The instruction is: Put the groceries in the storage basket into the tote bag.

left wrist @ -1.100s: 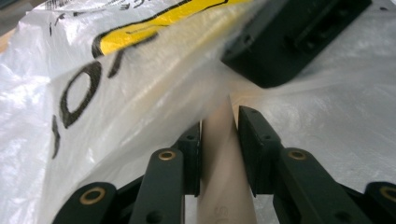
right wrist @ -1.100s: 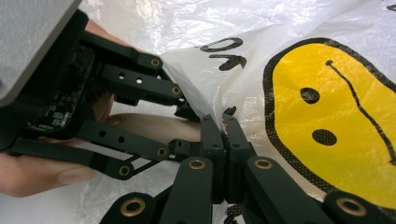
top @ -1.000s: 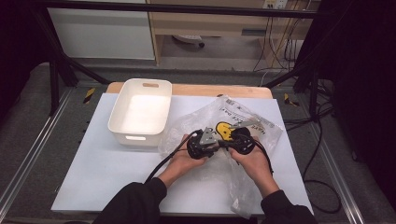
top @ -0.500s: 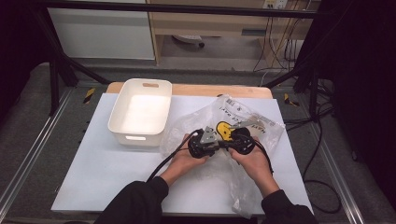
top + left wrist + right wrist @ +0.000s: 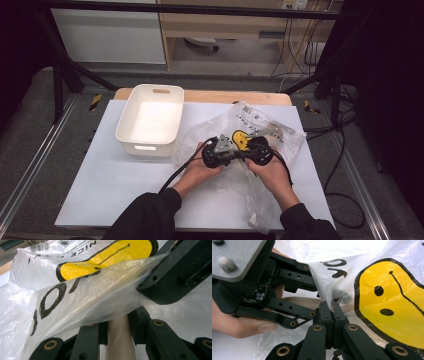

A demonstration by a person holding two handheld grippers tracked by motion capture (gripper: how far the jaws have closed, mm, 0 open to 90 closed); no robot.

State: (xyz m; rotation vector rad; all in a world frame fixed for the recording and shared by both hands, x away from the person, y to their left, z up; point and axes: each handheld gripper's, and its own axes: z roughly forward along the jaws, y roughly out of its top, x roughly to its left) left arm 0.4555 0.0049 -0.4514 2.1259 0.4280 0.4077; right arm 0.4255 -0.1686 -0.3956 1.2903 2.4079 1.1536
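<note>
High view: a person's two hands are meeting at the lower centre of the frame, the left gripper (image 5: 220,152) and right gripper (image 5: 259,151) pointing toward each other over a crumpled clear plastic bag (image 5: 280,137) on the white table (image 5: 100,185).
Bin: a white bin (image 5: 150,120) is sitting at the upper left of the bag, just beside it.
Left gripper view: the jaws are clasping a pale round stick (image 5: 120,337) at the bottom centre, with bag film draping over it.
Right gripper view: the jaws are clenched tight on a fold of the bag at centre, beside its yellow smiley print (image 5: 392,300) at right.
Shared: the right gripper view is also showing the left gripper at upper left.
</note>
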